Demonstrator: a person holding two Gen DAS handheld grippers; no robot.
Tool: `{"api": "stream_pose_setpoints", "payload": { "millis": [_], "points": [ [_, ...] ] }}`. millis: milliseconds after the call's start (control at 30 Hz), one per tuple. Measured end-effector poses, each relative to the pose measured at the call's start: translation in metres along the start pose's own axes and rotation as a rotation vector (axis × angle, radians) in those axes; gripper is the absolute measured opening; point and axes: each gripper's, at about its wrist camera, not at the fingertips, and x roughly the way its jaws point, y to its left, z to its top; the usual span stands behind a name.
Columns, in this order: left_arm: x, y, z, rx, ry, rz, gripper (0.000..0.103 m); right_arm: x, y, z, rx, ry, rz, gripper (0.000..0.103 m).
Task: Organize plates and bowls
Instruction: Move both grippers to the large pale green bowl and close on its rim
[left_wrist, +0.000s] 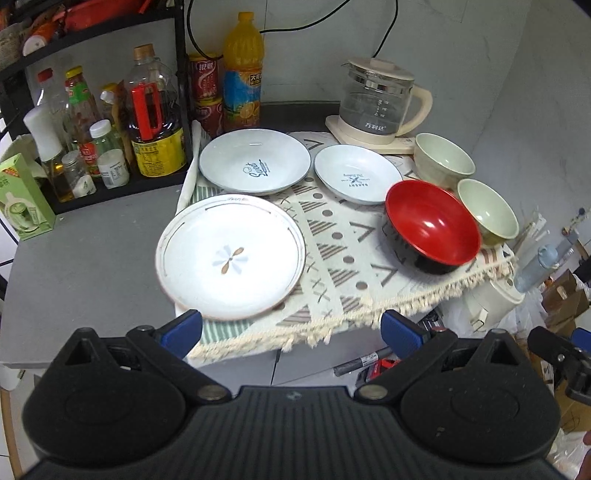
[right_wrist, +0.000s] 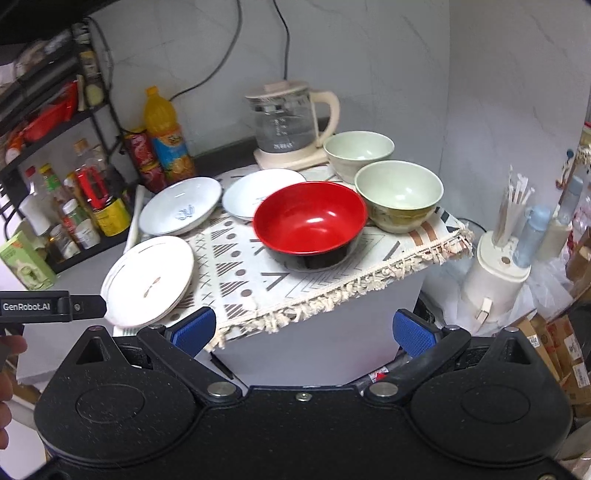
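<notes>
Three white plates lie on a patterned cloth (left_wrist: 343, 251): a near flower plate (left_wrist: 231, 256) (right_wrist: 147, 280), a far "Sweet" plate (left_wrist: 255, 160) (right_wrist: 181, 210) and a smaller plate (left_wrist: 356, 173) (right_wrist: 255, 197). A red bowl with a black outside (left_wrist: 432, 225) (right_wrist: 310, 223) stands at the right, with two pale green bowls behind it, one nearer (left_wrist: 487, 212) (right_wrist: 399, 195) and one farther (left_wrist: 443, 158) (right_wrist: 358, 149). My left gripper (left_wrist: 291, 328) is open and empty before the cloth's front edge, just short of the flower plate. My right gripper (right_wrist: 303, 328) is open and empty below the red bowl.
A glass kettle (left_wrist: 380, 99) (right_wrist: 288, 125) stands at the back. A rack of bottles and jars (left_wrist: 110, 122) fills the left, with an orange juice bottle (left_wrist: 243, 70) and red cans. A white holder with chopsticks (right_wrist: 498, 269) stands off the table's right side.
</notes>
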Motion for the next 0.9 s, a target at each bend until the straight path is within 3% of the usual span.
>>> {"api": "stream_pose_setpoints", "payload": {
  "millis": [400, 633, 700, 900],
  "points": [
    [0.069, -0.037, 0.057, 0.063, 0.021, -0.02, 0.102, 0.059, -0.02, 0.049, 0.008, 0.022, -0.028, 0.103],
    [0.103, -0.064, 0.089, 0.077, 0.044, -0.071, 0.102, 0.089, -0.031, 0.069, -0.003, 0.024, -0.04, 0.103],
    [0.108, -0.072, 0.096, 0.114, 0.047, -0.079, 0.102, 0.097, -0.036, 0.074, 0.021, 0.043, -0.018, 0.103],
    [0.122, -0.09, 0.115, 0.184, 0.059, -0.094, 0.102, 0.111, -0.052, 0.087, 0.105, 0.012, -0.074, 0.103]
  ]
}}
